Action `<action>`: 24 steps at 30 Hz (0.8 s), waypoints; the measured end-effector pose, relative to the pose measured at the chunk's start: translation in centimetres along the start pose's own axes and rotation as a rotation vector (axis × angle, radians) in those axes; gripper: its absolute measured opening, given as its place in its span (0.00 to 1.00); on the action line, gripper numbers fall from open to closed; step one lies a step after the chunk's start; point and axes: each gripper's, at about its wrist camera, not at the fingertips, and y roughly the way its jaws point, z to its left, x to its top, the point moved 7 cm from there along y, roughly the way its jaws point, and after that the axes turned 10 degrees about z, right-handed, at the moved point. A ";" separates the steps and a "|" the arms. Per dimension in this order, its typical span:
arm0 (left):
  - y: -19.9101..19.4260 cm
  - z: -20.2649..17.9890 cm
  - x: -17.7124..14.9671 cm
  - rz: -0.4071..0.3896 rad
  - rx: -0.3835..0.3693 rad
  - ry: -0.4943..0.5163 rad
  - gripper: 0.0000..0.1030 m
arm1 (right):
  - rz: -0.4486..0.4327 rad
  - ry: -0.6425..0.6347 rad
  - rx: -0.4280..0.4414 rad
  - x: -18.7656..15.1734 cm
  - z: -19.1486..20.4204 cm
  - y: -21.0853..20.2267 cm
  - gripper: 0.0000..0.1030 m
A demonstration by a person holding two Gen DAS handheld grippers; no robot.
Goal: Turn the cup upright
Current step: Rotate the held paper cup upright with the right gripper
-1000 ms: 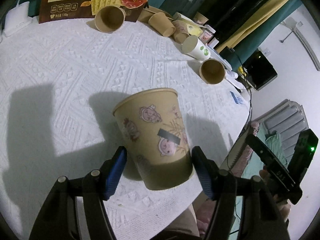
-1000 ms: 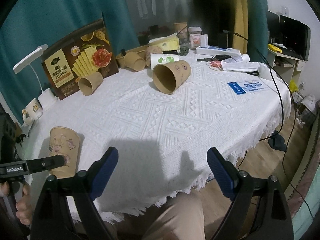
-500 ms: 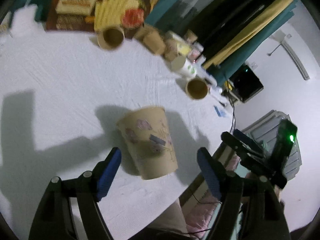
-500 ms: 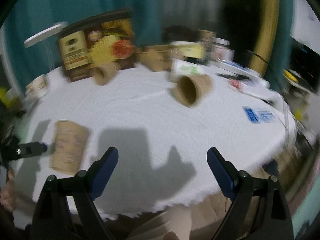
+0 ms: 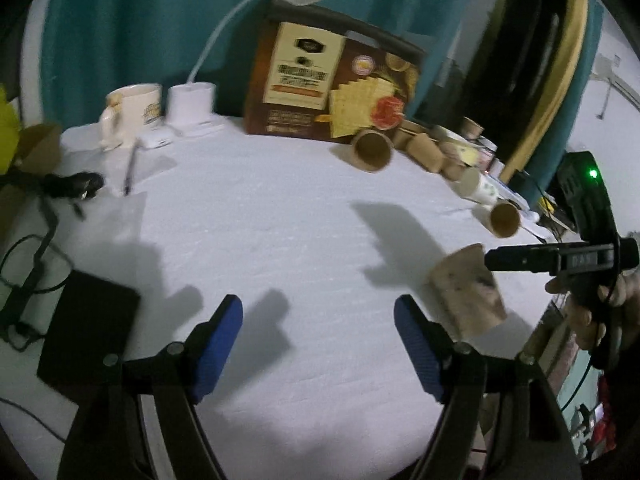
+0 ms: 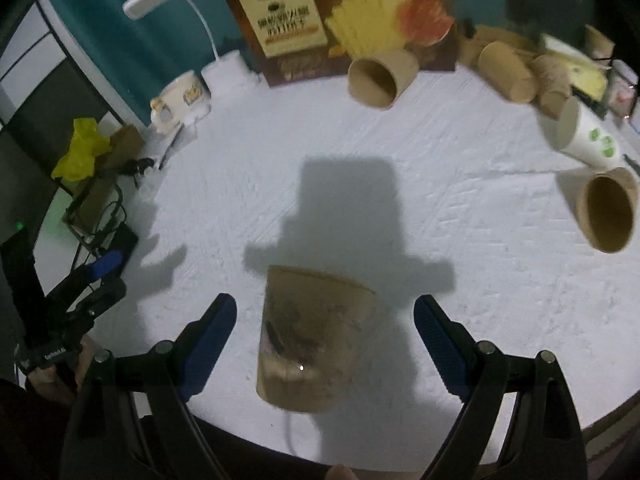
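Brown printed paper marks the cup (image 6: pixel 314 338), seen standing upright at 6 o'clock on the white-clothed bench (image 6: pixel 460 240), between the parted pads of the right gripper (image 6: pixel 324 348), which are not touching it. Nothing is held by the left gripper (image 5: pixel 318 350), jaws apart over bare cloth. Fallen paper cups (image 6: pixel 376 78) are scattered from 12 to 3 o'clock before a cracker box (image 5: pixel 332 84), its print blurred. A mug (image 5: pixel 132 112) and lamp (image 5: pixel 192 106) are seen at 10 o'clock.
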 end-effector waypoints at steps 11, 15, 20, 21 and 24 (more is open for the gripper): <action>0.2 2.2 -0.8 0.002 -0.039 -0.015 0.76 | 0.173 0.017 0.018 1.0 -0.1 4.3 0.86; 0.4 1.8 -0.9 0.014 -0.039 0.011 0.76 | 0.201 0.019 0.014 1.1 -0.3 4.8 0.86; 0.7 1.7 -0.9 0.017 -0.044 0.017 0.76 | 0.226 0.020 0.016 1.0 -0.2 5.2 0.79; 0.7 1.7 -1.0 0.019 -0.047 0.015 0.76 | 0.230 0.022 0.018 1.0 -0.2 5.2 0.74; 1.0 1.6 -0.9 0.028 -0.050 0.014 0.76 | 0.238 0.021 0.032 1.0 -0.2 5.3 0.66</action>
